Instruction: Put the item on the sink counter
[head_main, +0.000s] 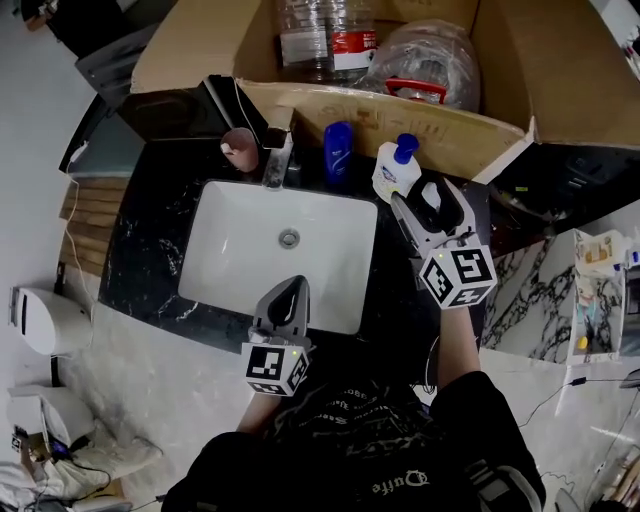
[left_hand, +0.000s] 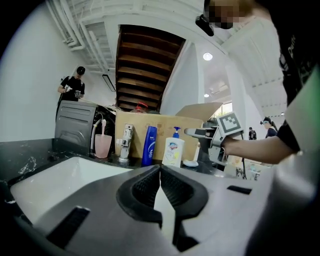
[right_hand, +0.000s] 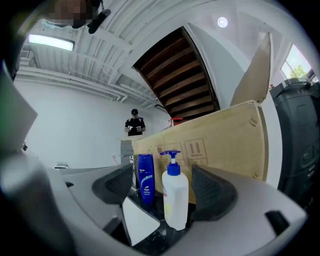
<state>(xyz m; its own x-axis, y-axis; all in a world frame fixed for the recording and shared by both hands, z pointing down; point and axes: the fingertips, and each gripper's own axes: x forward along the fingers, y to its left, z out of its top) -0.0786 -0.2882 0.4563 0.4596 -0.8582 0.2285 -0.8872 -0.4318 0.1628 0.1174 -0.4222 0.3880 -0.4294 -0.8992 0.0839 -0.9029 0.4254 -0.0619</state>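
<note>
1. Left tool: we list it nearest, over the front rim of the sink. Its ribbed black pads are pressed together with nothing between them.

2. Right tool: over the bench to the right of the sink. Its jaws stand wide apart, and both pads are clear of the pump bottle that stands upright between them.

3. Sink: a white rectangular basin with rounded corners and a round metal drain, sunk into the bench. We see nothing in it.

4. Bench: a glossy black stone slab with white veining.

5. Pump bottle, the task's item: white plastic body with a blue pump head, standing on the bench behind the sink's right corner. A low white object lies just beside it; we cannot tell what it is.

6. Blue bottle: tall, glossy and capped, just left of the pump bottle.

7. Faucet: chromed metal, at the middle of the sink's back edge.

8. Pink cup: left of the faucet, holding a toothbrush.

9. Cardboard box: its flaps are open and its front wall runs directly behind the bottles. Inside we note clear plastic bottles and a crumpled clear bag.

10. Dark appliance: left of the box.

11. Person in black: stands well behind.
</note>
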